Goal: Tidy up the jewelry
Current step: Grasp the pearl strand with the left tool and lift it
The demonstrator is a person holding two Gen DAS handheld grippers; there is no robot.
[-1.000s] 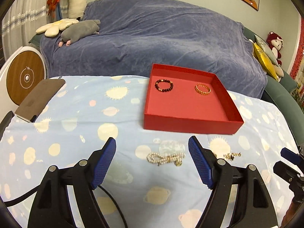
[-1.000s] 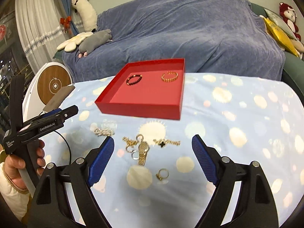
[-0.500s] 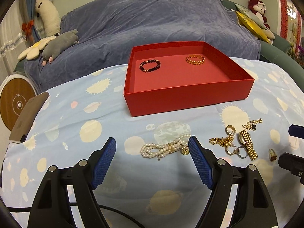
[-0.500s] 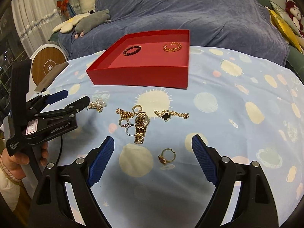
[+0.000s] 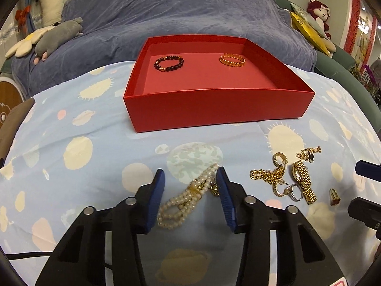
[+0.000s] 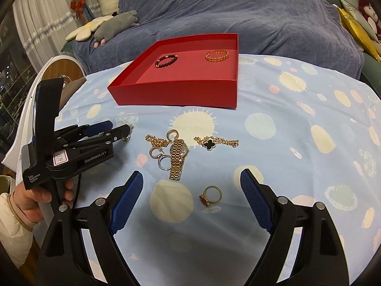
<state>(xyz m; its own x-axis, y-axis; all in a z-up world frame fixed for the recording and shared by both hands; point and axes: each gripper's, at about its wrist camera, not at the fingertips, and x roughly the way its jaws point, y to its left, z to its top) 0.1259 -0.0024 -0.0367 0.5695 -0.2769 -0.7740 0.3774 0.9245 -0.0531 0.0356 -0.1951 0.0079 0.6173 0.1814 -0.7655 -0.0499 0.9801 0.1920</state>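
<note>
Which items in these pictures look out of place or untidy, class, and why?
Two bracelets lie neatly apart inside the red box. The odd spot is the tangled heap beside the gold watch: a chain, hoops and a ring overlap it on the tablecloth. The pearl bracelet lies bunched between the closing left gripper.

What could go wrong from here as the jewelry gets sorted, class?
The left tool is closing around the pearl bracelet, which lies slanted and looped, so it might catch only some strands. The gold chain, earrings and watch lie tangled; lifting one may drag the others.
</note>
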